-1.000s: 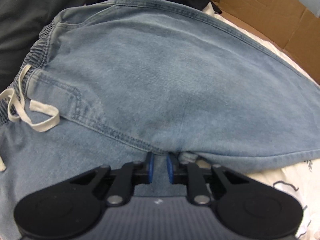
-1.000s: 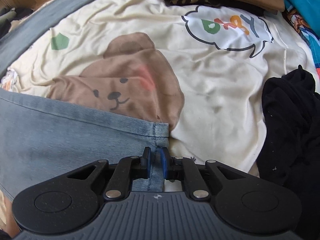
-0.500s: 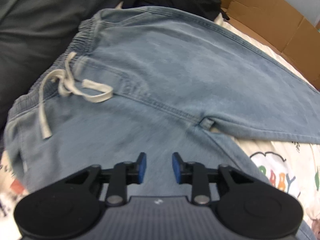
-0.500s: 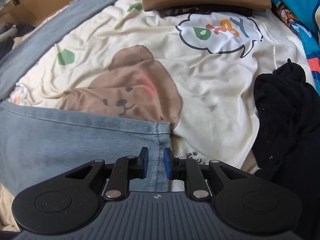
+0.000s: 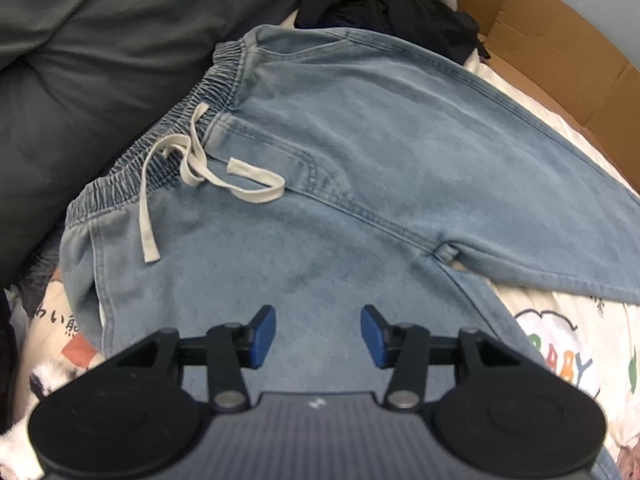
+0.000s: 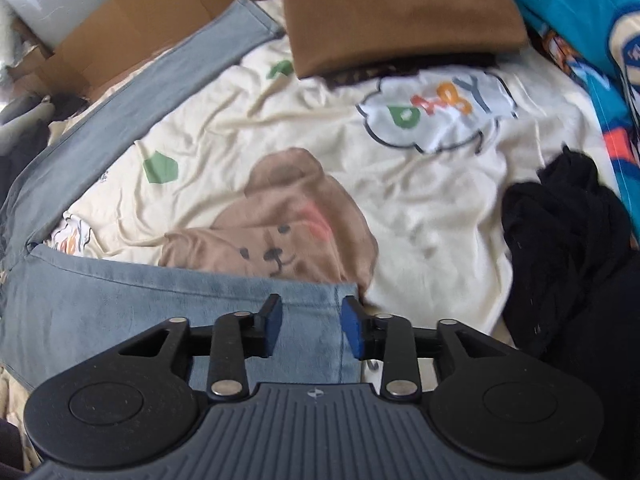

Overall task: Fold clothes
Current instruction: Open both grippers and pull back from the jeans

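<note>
Both grippers have let go of the jeans [image 5: 360, 168] and lifted, their jaws having just been opening. The left gripper [image 5: 318, 336] hangs released above the seat, the drawstring [image 5: 192, 160] ahead to its left. The right gripper [image 6: 312, 326] hangs released over the leg hem [image 6: 344, 300], the bear-print sheet [image 6: 280, 152] beyond it.
</note>
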Available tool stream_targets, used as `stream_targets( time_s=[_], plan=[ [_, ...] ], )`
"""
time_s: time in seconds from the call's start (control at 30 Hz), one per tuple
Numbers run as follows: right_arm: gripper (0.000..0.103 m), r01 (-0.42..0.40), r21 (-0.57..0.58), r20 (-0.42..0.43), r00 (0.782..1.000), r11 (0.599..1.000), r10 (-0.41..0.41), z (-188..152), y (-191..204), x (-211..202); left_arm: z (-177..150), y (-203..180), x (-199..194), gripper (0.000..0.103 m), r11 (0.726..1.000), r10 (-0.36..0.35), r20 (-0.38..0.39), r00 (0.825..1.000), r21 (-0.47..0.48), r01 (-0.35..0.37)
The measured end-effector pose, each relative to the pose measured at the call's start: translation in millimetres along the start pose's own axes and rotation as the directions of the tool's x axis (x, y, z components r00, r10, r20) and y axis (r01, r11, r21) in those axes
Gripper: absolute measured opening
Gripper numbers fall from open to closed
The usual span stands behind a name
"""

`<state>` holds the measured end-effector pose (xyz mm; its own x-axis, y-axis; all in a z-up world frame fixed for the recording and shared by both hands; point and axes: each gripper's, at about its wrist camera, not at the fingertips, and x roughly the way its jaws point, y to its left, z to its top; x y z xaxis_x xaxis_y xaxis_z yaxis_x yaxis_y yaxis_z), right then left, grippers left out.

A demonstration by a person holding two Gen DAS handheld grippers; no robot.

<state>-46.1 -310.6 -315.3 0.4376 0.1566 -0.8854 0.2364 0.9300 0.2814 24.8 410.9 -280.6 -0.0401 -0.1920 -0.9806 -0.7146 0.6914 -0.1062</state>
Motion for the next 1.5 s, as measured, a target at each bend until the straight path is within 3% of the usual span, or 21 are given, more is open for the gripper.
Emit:
stream_targets(
  time_s=[0.1,0.2,0.4,0.7,0.97,1.23,1.4,1.5],
  plan=[
    [0.041,-0.034,-0.014,-0.005,0.999,0.999,0.034,2.4,3.9,4.0,1.5,-1.5,6.1,0.05,0.999,0.033,-0.005,0.999,0.023,-0.032],
    [0.041,-0.01,0.004,-0.031,0.999,1.0,0.01,3.8,6.9,2.5,-3.6,-1.4,0.4,0.05,0.996,0.087,-0.02,0.996,-0.001,-0.087],
    [0.042,-0.048,-0.007,-0.054,0.997,0.999,0.048,-6.2,15.9,4.8,-17.8,7.8,-17.2,0.056,0.995,0.097,-0.045,0.994,0.023,-0.096],
    [0.042,-0.069,-0.056,-0.024,0.997,0.996,0.068,-39.1,27.7,8.3,-29.1,63.3,-8.3,0.055,0.979,0.202,-0.043,0.978,0.013,-0.202],
    [0.042,-0.061,-0.079,-0.015,0.998,0.995,0.06,-49.8,28.5,-11.7,-28.2,88.3,-30.6,0.055,0.981,0.174,-0.025,0.984,0.091,-0.171],
    [0.042,-0.044,-0.123,-0.071,0.997,0.991,0.035,-70.4,32.8,-10.2,14.7,122.5,-36.5,0.054,0.981,0.163,0.005,0.987,0.11,-0.163],
    [0.042,-0.024,-0.105,-0.103,0.995,0.994,0.013,-82.0,31.0,-10.0,35.4,136.2,-28.8,0.044,0.978,0.155,0.03,0.987,0.136,-0.158],
    [0.042,-0.009,-0.09,-0.111,0.994,0.996,-0.001,-85.2,28.8,-9.7,39.7,136.7,-17.2,0.03,0.978,0.142,-0.006,0.99,0.155,-0.139]
  ],
)
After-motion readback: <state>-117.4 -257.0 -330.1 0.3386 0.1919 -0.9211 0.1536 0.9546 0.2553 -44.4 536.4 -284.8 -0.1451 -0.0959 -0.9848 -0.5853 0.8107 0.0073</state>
